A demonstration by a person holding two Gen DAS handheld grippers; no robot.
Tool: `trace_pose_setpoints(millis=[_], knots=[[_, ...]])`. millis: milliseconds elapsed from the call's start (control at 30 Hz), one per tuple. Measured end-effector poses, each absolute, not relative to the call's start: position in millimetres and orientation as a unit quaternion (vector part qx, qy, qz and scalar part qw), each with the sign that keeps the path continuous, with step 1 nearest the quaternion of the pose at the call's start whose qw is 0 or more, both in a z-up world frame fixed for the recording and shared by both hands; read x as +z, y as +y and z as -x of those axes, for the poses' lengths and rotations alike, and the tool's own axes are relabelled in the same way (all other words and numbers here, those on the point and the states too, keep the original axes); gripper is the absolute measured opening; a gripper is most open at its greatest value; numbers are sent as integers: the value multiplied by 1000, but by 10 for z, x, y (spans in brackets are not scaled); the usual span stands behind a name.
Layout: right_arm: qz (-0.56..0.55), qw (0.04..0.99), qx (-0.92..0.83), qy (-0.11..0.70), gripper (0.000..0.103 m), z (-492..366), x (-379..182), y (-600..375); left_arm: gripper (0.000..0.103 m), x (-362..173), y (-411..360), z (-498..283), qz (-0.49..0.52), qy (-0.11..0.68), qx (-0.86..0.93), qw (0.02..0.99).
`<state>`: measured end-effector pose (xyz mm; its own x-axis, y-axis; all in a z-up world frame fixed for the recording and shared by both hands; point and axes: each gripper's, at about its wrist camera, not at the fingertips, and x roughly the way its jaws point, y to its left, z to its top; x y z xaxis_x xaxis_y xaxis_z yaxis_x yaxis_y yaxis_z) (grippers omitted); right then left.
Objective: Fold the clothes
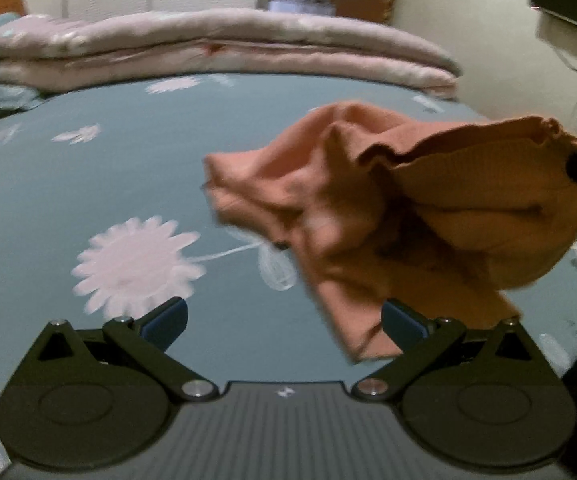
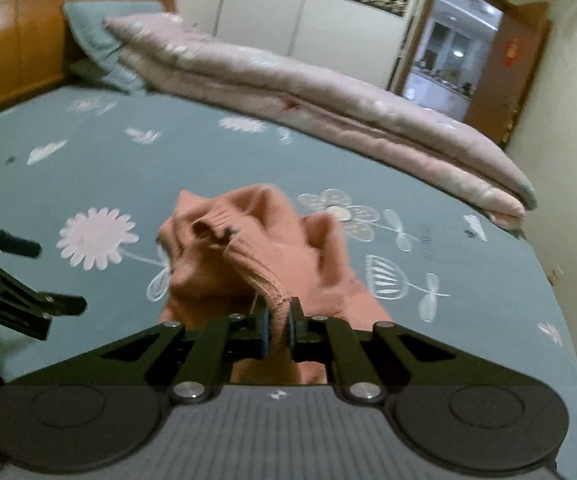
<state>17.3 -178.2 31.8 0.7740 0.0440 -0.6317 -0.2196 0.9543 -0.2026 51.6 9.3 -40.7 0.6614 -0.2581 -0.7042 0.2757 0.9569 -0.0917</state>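
— Across the bed (image 2: 168, 168), what is seen?
— A folded quilt (image 2: 328, 108) is laid along the far side; an orange garment (image 2: 248, 248) is held above the sheet.
— And the jaws?
— The garment's ribbed hem is pinched by the right gripper (image 2: 277, 330); the left gripper (image 1: 284, 320) is spread, empty.

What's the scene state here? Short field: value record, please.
setting: bed with a blue flowered sheet
garment: orange sweater, crumpled, partly lifted off the bed
right gripper: shut on the sweater's ribbed edge
left gripper: open, holding nothing, beside the sweater
background: folded pink quilt along the far side of the bed, blue pillow by the wooden headboard
fold progress: none visible yet
image quality: some motion blur
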Motion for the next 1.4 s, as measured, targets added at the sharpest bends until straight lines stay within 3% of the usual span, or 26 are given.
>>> trace_pose_setpoints(millis=[67,100,300,433,500,633,700,900,1067,1267,1367,1400], knots=[[130,938,53,318,9,-96,393,-1921,102,-399,-48,-568,-29,386,-158,908],[129,940,43,312,1,-54,430,-1991,102,-398,-109,-587,-38,385,-162,908],[101,941,5,323,3,32,394,-2432,102,-426,-313,-606,-64,379,-171,907],[95,934,57,340,21,78,175,-2357,102,-501,-288,-543,-90,386,-171,902],[90,927,94,352,37,59,31,-2238,102,-538,-276,-511,-104,389,-171,899],[106,907,167,372,46,6,-290,-1829,102,-582,-66,-432,-112,397,-149,899],[129,895,201,377,57,-22,-446,-1546,102,-589,102,-386,-104,401,-132,901],[246,856,269,367,61,-107,-895,-620,102,-606,611,-245,-72,410,-82,906],[367,827,229,358,61,-232,-1317,-164,102,-620,1034,-127,-45,416,-40,907],[417,803,211,370,57,-305,-1554,-76,102,-677,1194,-46,-22,410,-46,911],[384,817,179,391,18,-356,-1476,-139,102,-719,1172,-57,-6,416,-59,907],[363,825,180,394,13,-367,-1401,-184,102,-735,1165,-62,1,420,-64,905]])
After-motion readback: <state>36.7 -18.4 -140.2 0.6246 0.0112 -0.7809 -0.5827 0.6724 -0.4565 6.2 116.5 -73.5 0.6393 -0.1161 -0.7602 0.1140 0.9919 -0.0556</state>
